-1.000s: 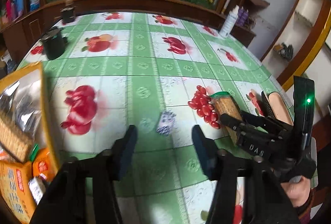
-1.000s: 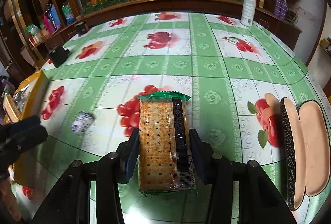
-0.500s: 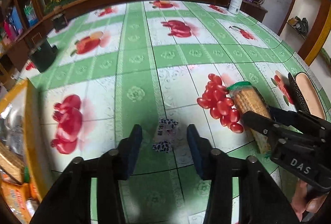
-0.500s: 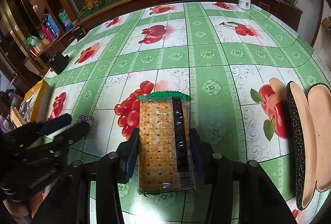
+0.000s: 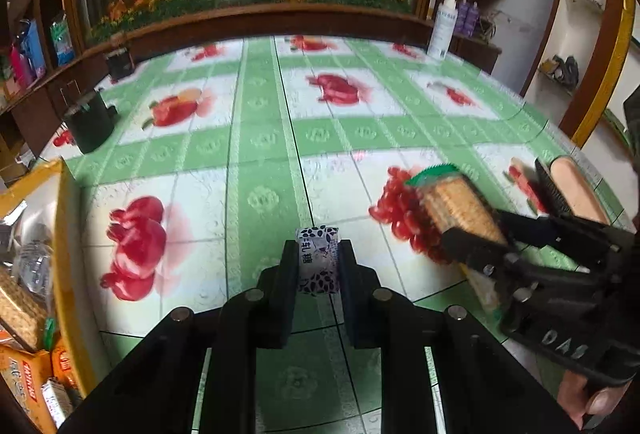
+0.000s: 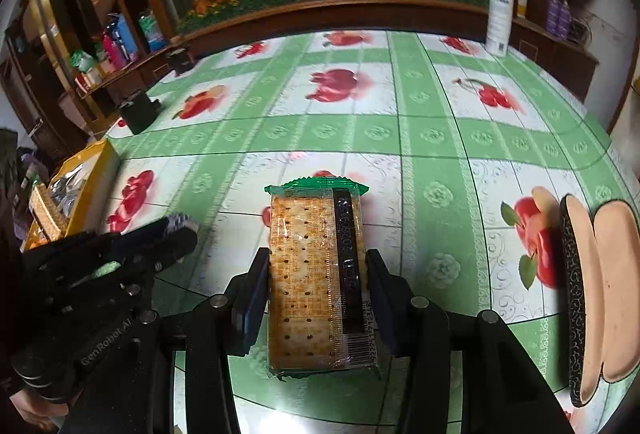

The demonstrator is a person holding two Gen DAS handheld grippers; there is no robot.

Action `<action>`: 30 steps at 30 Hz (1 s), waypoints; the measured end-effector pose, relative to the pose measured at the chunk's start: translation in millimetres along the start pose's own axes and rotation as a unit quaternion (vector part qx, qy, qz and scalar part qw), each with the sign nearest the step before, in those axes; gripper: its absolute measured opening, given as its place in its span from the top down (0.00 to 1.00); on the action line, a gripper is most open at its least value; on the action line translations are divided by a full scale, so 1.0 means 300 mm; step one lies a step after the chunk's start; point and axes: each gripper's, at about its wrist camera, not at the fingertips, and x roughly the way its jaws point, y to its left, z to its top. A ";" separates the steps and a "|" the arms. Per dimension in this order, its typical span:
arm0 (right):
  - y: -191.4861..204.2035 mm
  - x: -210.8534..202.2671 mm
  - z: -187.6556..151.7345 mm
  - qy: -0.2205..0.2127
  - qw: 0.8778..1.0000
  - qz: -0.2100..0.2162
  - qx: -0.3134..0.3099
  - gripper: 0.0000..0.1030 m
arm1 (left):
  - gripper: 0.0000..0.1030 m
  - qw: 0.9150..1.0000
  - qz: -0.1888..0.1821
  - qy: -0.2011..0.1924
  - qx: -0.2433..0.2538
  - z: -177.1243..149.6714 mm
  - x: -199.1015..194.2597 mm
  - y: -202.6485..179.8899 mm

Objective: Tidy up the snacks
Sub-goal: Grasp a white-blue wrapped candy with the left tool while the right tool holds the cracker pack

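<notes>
We find the left hand-held gripper [image 5: 319, 266] pressed together on a small wrapped candy [image 5: 317, 261], which sits squarely between its pads, low over the table [image 5: 264, 137] and well in from every edge. The right hand-held gripper [image 6: 318, 298] pinches a cracker pack [image 6: 316, 282] by its long sides, the pack projecting forward beyond the fingertips; we cannot tell whether its far end rests on the cloth.

Our judgement on the step in hand: the candy is small and its wrapper slick, so the pinch should be kept firm and centred, and the lift made straight up before any sideways travel. The yellow box [image 5: 66, 254] at the table's left edge already holds snacks and is the likely destination; the candy should be carried over its wall, not dragged against it.

The two grippers stand near each other, the right one just beside the left, so we advise moving one at a time to avoid a clash.

A pair of insoles [image 6: 596, 286] lies by the right edge, well apart from both loads.
</notes>
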 end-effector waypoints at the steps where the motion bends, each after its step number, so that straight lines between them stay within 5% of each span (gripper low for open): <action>1: 0.007 -0.003 0.000 -0.004 1.000 0.000 -0.005 0.52 | 0.82 1.000 0.002 -0.007 0.000 0.002 -0.014 0.000; 15: 0.022 -0.030 0.002 -0.021 1.000 0.004 -0.011 0.52 | 0.82 0.997 0.039 -0.070 0.018 0.020 -0.102 -0.018; 30: 0.033 -0.052 0.004 -0.037 0.999 0.012 -0.015 0.52 | 0.82 0.993 0.068 -0.091 0.034 0.014 -0.120 -0.030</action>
